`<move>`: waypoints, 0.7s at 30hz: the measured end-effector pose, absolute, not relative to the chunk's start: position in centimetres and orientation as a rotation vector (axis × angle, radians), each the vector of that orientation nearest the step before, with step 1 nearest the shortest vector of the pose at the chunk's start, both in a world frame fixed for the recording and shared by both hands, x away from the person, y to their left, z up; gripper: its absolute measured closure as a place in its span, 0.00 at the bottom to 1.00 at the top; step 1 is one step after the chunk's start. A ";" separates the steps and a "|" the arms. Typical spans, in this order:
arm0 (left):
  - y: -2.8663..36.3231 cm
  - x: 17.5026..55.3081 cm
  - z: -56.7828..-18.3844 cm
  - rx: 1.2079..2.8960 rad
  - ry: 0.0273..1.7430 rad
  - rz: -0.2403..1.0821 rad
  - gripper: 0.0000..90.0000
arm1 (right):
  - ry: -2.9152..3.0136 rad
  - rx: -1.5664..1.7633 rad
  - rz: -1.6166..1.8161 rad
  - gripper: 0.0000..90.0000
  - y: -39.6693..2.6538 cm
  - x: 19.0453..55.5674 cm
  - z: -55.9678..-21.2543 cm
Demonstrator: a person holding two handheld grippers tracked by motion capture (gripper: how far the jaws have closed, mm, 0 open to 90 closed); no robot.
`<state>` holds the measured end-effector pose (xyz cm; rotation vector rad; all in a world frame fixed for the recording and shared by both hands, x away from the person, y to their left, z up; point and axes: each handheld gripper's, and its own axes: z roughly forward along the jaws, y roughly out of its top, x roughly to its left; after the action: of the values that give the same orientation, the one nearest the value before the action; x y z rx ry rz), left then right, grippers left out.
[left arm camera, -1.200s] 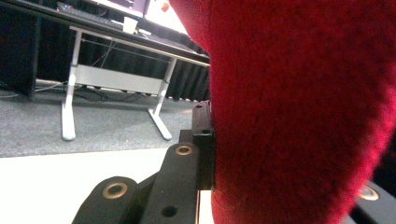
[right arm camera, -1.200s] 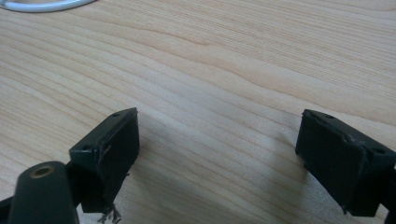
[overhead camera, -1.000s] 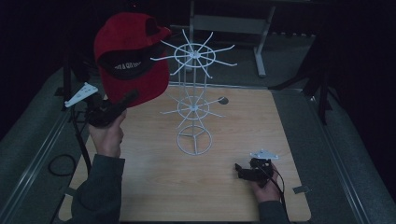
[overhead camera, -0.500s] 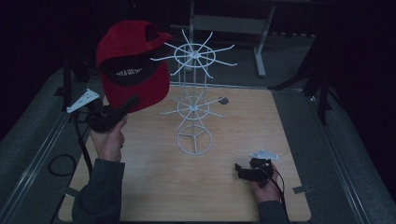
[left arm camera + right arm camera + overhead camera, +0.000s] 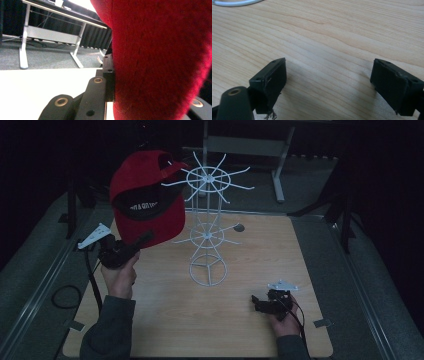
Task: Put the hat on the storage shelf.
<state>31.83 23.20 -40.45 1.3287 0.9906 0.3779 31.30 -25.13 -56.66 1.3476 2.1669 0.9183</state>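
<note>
Wooden table (image 5: 165,320) | left gripper (image 5: 142,241) clamps red cap (image 5: 145,195) beside white wire rack (image 5: 207,235) | right gripper (image 5: 328,80) jaws apart, holding nothing

Fuzzy red cloth cap (image 5: 145,195), wood-grain table (image 5: 240,320)

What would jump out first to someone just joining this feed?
The red cap with a black underbrim, held up at the table's left by the left gripper, shut on its brim. Beside it, at the table's middle, stands a white wire display rack, its top hooks next to the cap. The right gripper rests open on the wooden table, near right.
</note>
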 end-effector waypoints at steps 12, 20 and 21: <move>22.9 32.0 -42.6 1.359 0.994 0.360 0.93 | 2.165 1.348 0.919 0.15 -25.1 31.3 -56.7; 22.5 32.0 -44.0 1.386 0.997 0.349 0.93 | 2.165 1.351 0.920 0.15 -25.1 31.3 -56.7; 22.5 32.0 -44.2 1.390 0.996 0.350 0.93 | 2.164 1.350 0.920 0.15 -25.1 31.3 -56.7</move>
<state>32.00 22.47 -44.17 1.3903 0.9964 0.3499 31.30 -25.10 -56.66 1.3502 2.1642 0.9203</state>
